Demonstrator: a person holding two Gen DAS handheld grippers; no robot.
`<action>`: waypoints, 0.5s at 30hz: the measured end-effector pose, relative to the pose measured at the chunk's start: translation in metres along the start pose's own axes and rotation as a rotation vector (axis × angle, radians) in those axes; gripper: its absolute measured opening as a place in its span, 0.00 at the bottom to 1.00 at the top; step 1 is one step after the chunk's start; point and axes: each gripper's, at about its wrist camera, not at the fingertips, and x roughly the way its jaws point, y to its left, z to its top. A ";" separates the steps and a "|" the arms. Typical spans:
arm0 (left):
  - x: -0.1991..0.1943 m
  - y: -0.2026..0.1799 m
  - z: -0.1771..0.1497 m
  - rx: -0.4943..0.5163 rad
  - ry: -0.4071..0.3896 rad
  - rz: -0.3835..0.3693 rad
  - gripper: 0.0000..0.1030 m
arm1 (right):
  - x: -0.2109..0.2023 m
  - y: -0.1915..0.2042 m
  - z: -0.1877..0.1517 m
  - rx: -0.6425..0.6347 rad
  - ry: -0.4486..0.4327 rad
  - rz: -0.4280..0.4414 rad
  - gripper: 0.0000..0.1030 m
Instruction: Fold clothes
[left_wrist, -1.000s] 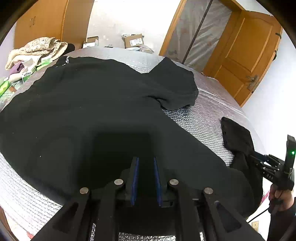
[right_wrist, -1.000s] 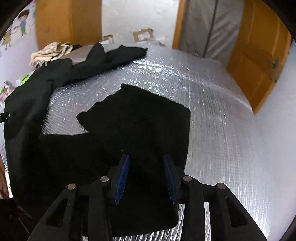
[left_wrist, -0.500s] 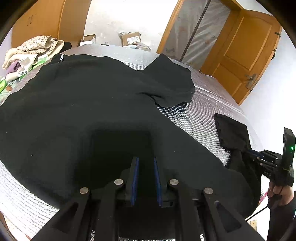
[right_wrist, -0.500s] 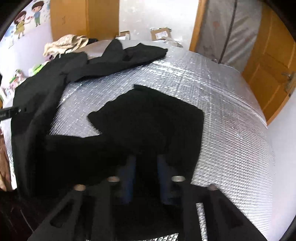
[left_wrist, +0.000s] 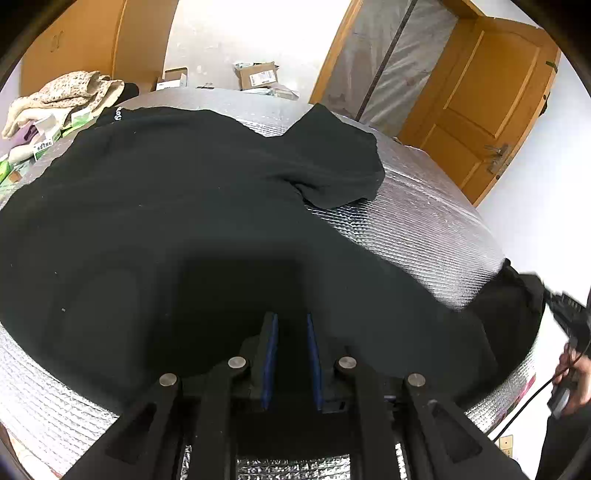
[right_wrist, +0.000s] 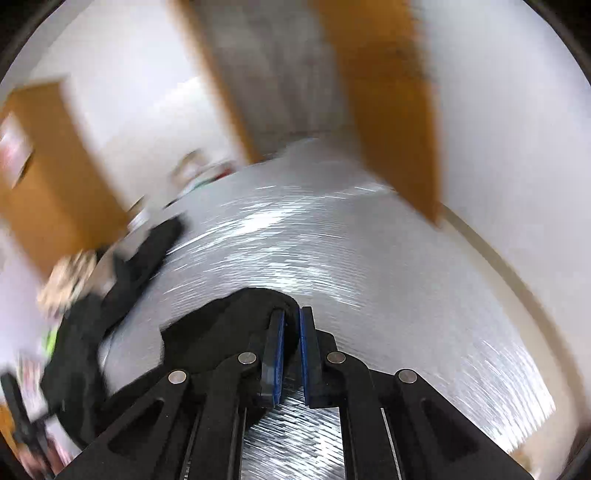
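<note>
The left gripper (left_wrist: 291, 325) sits low over the near hem of the black shirt (left_wrist: 155, 221), its blue pads (left_wrist: 269, 354) a narrow gap apart with dark cloth between them; the pads appear clamped on that hem, though black on black makes the contact hard to read. The shirt lies spread flat over a table covered in silver foil (left_wrist: 424, 221), filling most of the left wrist view, with one sleeve (left_wrist: 332, 162) folded across near the far right corner. At the right edge of that view the shirt's other sleeve (left_wrist: 517, 295) is lifted off the foil, pulled toward the right gripper (left_wrist: 565, 314), which a hand (left_wrist: 576, 373) holds beside the table. In the right wrist view, heavily blurred, the right gripper's (right_wrist: 291, 325) jaws have just been closing and now pinch a fold of black cloth (right_wrist: 236, 317) between the blue pads (right_wrist: 275, 350), the pads nearly together; the cloth bunches to the left of the fingers and trails off toward the rest of the shirt at the left edge. Past the shirt, at the table's far left, lies a beige floral cloth (left_wrist: 70, 92) beside small boxes (left_wrist: 44, 144). Farther back stand cardboard boxes (left_wrist: 258, 75), a doorway hung with plastic sheet (left_wrist: 391, 62), and a wooden door (left_wrist: 487, 110).
</note>
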 end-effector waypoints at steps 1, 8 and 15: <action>0.000 -0.001 0.000 0.001 -0.005 -0.004 0.16 | -0.005 -0.011 -0.006 0.044 0.001 -0.034 0.08; -0.007 -0.016 0.011 0.021 -0.056 -0.046 0.16 | -0.037 -0.040 -0.039 0.142 0.007 -0.183 0.24; -0.001 -0.025 0.010 0.045 -0.033 -0.058 0.16 | -0.060 -0.020 -0.044 -0.042 -0.061 -0.242 0.38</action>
